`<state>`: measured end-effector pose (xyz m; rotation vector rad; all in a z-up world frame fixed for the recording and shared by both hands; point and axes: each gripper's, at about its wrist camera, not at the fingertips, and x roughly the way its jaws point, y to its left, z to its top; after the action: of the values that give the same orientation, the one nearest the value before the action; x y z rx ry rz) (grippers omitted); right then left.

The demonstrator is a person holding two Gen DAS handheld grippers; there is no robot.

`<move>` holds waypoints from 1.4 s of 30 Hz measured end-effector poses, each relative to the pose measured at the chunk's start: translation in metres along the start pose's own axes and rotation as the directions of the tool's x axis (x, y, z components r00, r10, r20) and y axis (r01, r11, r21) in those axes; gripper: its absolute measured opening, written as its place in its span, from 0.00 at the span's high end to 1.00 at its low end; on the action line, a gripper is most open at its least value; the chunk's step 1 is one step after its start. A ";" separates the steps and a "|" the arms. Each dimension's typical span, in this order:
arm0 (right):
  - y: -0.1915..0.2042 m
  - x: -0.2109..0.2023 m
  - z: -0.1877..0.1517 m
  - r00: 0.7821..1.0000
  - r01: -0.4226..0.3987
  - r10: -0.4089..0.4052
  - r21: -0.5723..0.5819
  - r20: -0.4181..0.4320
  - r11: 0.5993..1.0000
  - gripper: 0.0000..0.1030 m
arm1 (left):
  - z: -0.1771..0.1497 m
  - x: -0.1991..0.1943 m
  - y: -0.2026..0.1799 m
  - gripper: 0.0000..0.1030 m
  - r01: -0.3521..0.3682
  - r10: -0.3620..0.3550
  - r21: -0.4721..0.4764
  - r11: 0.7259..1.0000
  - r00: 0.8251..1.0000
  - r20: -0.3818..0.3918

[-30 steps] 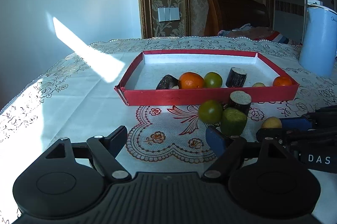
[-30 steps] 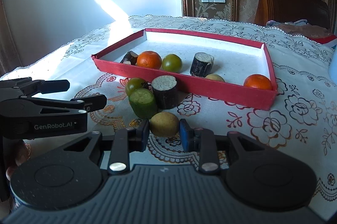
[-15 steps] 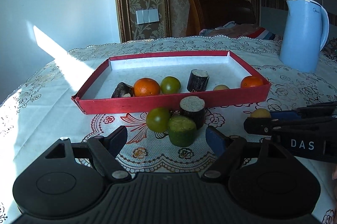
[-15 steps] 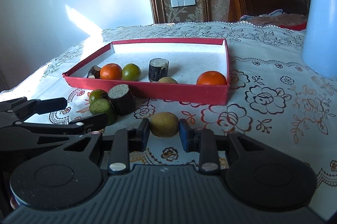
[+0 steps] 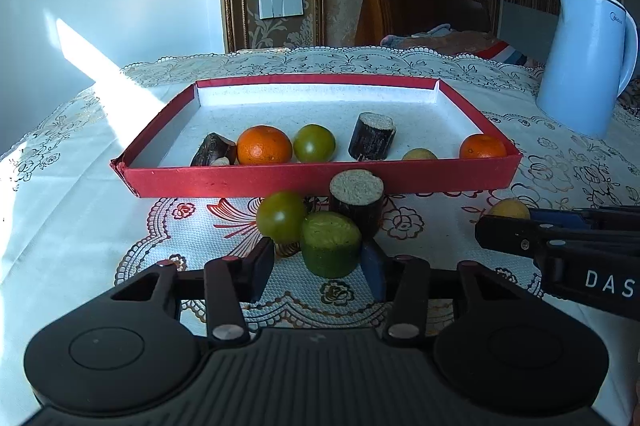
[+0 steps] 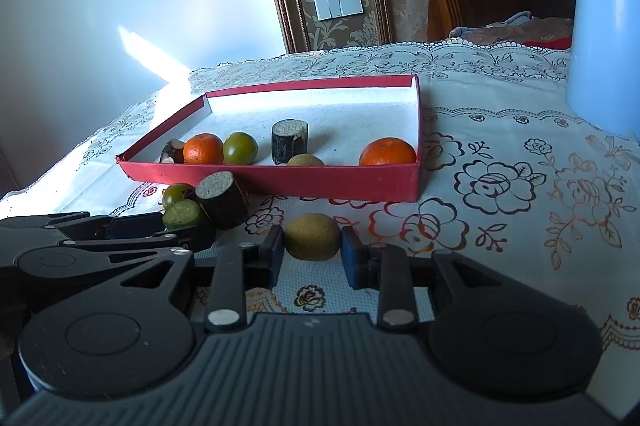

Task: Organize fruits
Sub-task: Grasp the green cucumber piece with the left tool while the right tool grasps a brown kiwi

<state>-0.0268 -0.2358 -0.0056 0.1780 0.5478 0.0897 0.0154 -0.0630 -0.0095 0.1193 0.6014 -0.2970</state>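
Note:
A red tray (image 5: pixel 320 181) on the lace-covered table holds two oranges, a green tomato, dark cane pieces and a yellow fruit. In front of it lie a green tomato (image 5: pixel 280 216), a dark cane piece (image 5: pixel 356 201) and a green cut cylinder (image 5: pixel 330 246). My left gripper (image 5: pixel 320 266) straddles the green cylinder, jaws closing. The right pad touches it and a gap remains at the left finger. My right gripper (image 6: pixel 312 254) is shut on a yellowish round fruit (image 6: pixel 312 236) just above the cloth, right of the pile. It also enters the left wrist view as the right gripper (image 5: pixel 516 222).
A tall light-blue kettle (image 5: pixel 584 65) stands on the table right of the tray, and the same kettle (image 6: pixel 604 25) shows in the right wrist view. A wooden headboard and a wall stand behind. Flowered cloth lies bare right of the tray.
My left gripper slid right to the green cylinder and its jaws narrowed around it. My right gripper shifted right with the yellowish fruit in its grip, then held.

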 end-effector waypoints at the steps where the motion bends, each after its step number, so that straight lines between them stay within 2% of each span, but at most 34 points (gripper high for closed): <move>1: 0.000 0.000 0.000 1.000 0.001 -0.001 0.002 -0.001 1.000 0.72 | 0.000 0.000 0.000 0.59 0.003 -0.003 0.003 1.000 1.000 0.002; 3: 0.000 0.000 0.000 1.000 0.004 -0.004 0.003 0.000 1.000 0.72 | -0.001 -0.002 -0.003 0.65 0.008 -0.008 0.008 1.000 1.000 0.006; 6: 0.001 0.000 -0.001 1.000 0.011 -0.011 0.002 0.002 1.000 0.72 | -0.001 -0.003 -0.005 0.69 0.008 -0.009 0.020 1.000 1.000 0.012; 18: 0.004 -0.001 0.000 0.999 0.036 -0.036 0.012 0.025 0.999 0.72 | 0.000 -0.012 -0.004 0.69 -0.011 0.011 0.004 1.000 0.998 0.060; 29: 0.010 0.001 0.000 0.997 0.069 -0.070 0.008 0.036 0.998 0.72 | -0.002 -0.017 -0.006 0.69 -0.077 0.078 -0.021 0.997 0.994 0.077; 42: 0.022 0.006 -0.002 0.996 0.086 -0.086 -0.006 0.028 0.996 0.72 | -0.002 -0.022 0.004 0.69 -0.118 0.123 -0.056 0.991 0.987 0.100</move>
<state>-0.0235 -0.2132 -0.0059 0.1479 0.5270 0.0053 -0.0017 -0.0531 0.0014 0.0913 0.4962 -0.1693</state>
